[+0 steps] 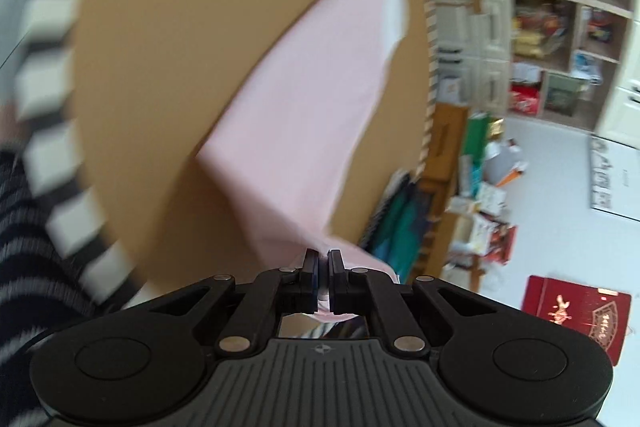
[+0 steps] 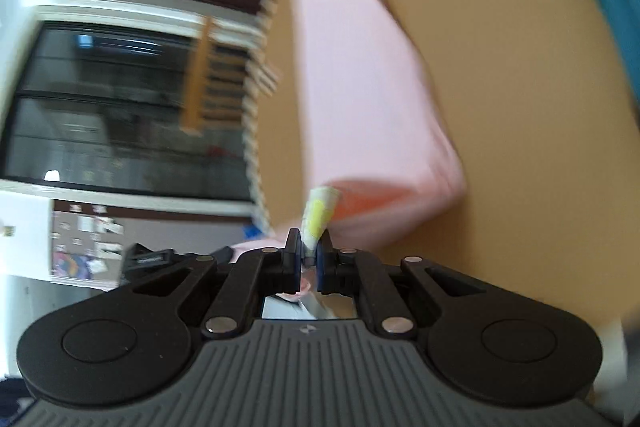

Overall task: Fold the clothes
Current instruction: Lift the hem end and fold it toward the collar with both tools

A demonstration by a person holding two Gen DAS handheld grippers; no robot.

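- Left wrist view: left gripper (image 1: pixel 323 259) with fingers (image 1: pixel 309 267) pressed nearly together, pinching an edge of the pink garment (image 1: pixel 316 95); cloth visible in the thin gap between the pads and below them.
- Same view: garment stretched taut from the pinch up and away across the tan table (image 1: pixel 160 67), lifted at the near end, far end pale and lying on the surface toward the table's far edge.
- Same view: fringed striped trim (image 1: pixel 52 131) along the table's rim, blurred; dark striped sleeve (image 1: pixel 24 247) at the left border.
- Only here: shelves (image 1: pixel 560 59) with boxes and packets, a red box (image 1: pixel 576 311) on the pale floor, a teal cloth (image 1: pixel 400 227) hanging past the table edge.
- Right wrist view: right gripper (image 2: pixel 308 255) with fingers (image 2: pixel 293 255) closed tight on another edge of the same pink garment, with a pale yellow label or tag (image 2: pixel 318 215) standing up out of the pinch.
- Same view: garment running from the pinch upward over the tan table, blurred, an orange-red patch (image 2: pixel 364 199) showing on its near part; exact nature of that patch impossible to tell.
- Only here: a large dark window or glass cabinet (image 2: pixel 128 107) at left, a board with pinned papers (image 2: pixel 84 247) below it, a teal cloth at the upper right corner.
- Neither view showing the other gripper.
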